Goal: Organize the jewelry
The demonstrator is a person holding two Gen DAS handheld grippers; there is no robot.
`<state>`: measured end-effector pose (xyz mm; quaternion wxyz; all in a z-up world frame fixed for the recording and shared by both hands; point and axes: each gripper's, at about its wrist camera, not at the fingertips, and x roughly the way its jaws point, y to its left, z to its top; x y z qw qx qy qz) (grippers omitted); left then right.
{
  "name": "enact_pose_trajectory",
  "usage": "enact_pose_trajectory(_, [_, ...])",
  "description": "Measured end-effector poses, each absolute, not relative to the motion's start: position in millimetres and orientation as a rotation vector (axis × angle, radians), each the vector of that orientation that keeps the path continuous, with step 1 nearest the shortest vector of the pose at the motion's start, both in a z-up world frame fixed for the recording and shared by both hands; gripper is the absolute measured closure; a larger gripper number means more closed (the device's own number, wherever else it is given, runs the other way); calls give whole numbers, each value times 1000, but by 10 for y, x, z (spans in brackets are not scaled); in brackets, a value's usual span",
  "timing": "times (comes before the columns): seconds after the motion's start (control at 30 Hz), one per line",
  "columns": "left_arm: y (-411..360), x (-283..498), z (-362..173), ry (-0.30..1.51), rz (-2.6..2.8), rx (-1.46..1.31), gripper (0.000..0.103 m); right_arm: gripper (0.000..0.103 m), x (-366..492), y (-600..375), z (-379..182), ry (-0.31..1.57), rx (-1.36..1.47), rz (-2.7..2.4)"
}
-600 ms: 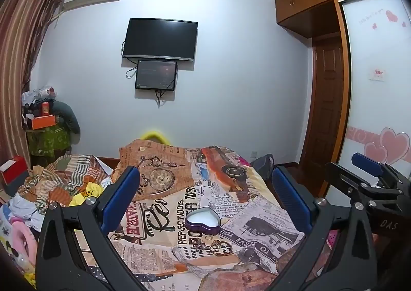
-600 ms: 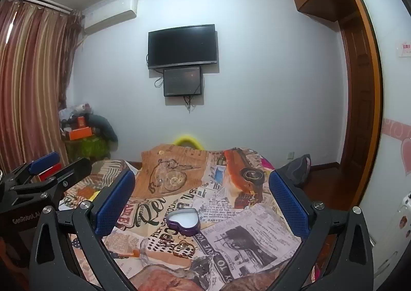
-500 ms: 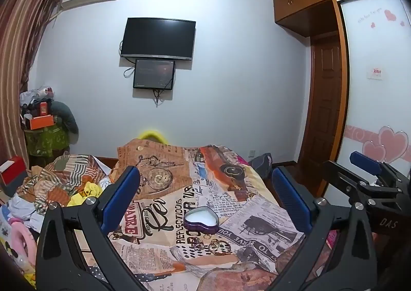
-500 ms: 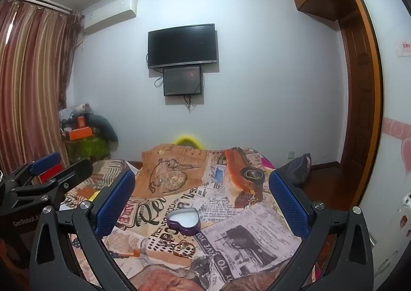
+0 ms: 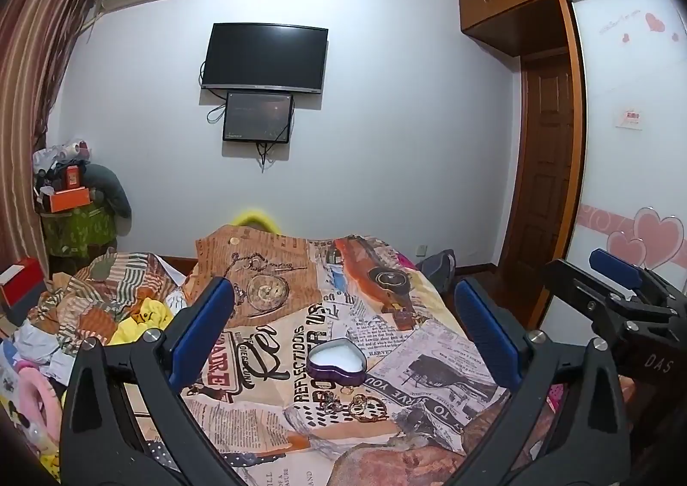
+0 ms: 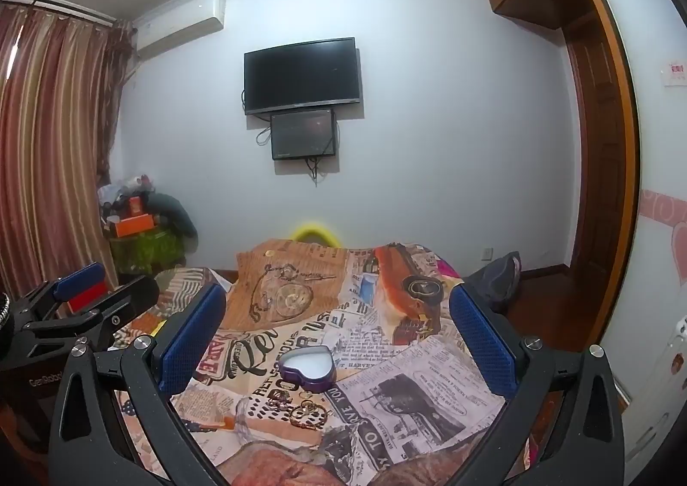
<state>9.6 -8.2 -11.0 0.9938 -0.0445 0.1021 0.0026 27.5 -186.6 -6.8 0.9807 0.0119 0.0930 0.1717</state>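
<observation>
On the bed (image 5: pixel 386 314), heart tin (image 5: pixel 337 363) open at centre, rings (image 5: pixel 356 402) just at 6 o'clock, left hand-held gripper (image 5: pixel 343 333) spread wide, right hand-held gripper (image 6: pixel 337 338) spread wide, both empty.

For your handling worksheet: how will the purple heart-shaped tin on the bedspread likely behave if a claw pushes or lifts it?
The heart-shaped tin looks like thin metal, so probably stiff and light. It sits low, flat and open, so tipping seems unlikely. On the soft, wrinkled bedspread it may snag rather than slide, and its smooth curved wall could slip between pads.

White wall (image 5: pixel 408 121) holds a television (image 5: pixel 265 58) (dark), curtains (image 6: pixel 47 151) left.
</observation>
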Motion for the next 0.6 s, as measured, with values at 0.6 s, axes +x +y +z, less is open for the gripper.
enact_pose_trajectory(0.6, [-49, 113, -154, 217, 7, -94, 0, 0, 302, -1876, -91, 208, 37, 359])
